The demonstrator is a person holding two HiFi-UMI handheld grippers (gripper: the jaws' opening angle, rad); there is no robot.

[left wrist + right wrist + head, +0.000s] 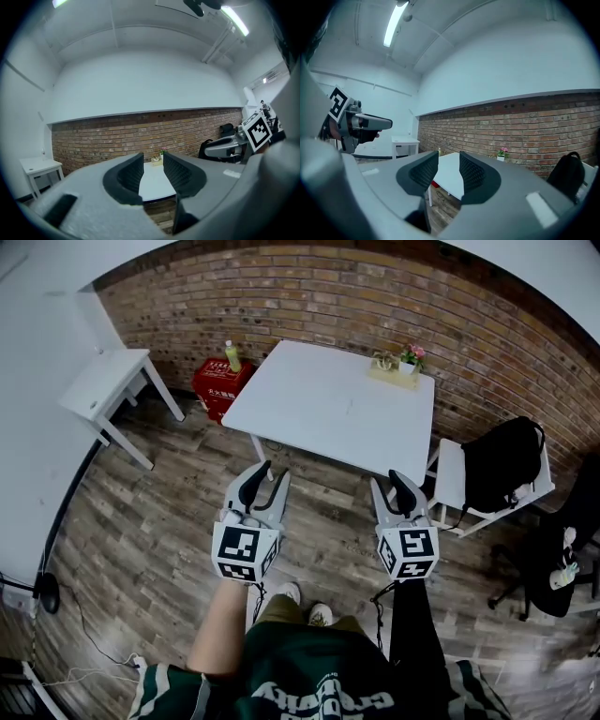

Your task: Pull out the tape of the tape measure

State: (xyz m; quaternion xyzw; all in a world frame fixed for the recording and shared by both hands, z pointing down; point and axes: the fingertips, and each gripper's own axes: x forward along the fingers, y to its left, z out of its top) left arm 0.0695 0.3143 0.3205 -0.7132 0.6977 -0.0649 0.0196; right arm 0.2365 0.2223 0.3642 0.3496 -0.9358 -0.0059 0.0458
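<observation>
**Both grippers empty, no tape measure in sight**

Starting far left: a white side table (105, 381), then a red box (218, 388) with a bottle (232, 356) on top, none of it part of the job. Holding the left gripper (275, 472) level over the floorboards (159, 521), jaws parted, nothing between them. Looking ahead to the white table (328, 409), mostly bare, with only a potted pink flower (410, 360) near its far edge. Cannot find the tape measure on it or in any view. Same story for the right gripper (386, 480): released, empty, just beside the left. Further right, a chair (452, 479) carrying a black backpack (503, 465). Likely trouble from here: reaching in with no target picked out, sweeping across the tabletop and tipping the potted pink flower, or catching the right gripper on the chair standing close to the table's corner
</observation>
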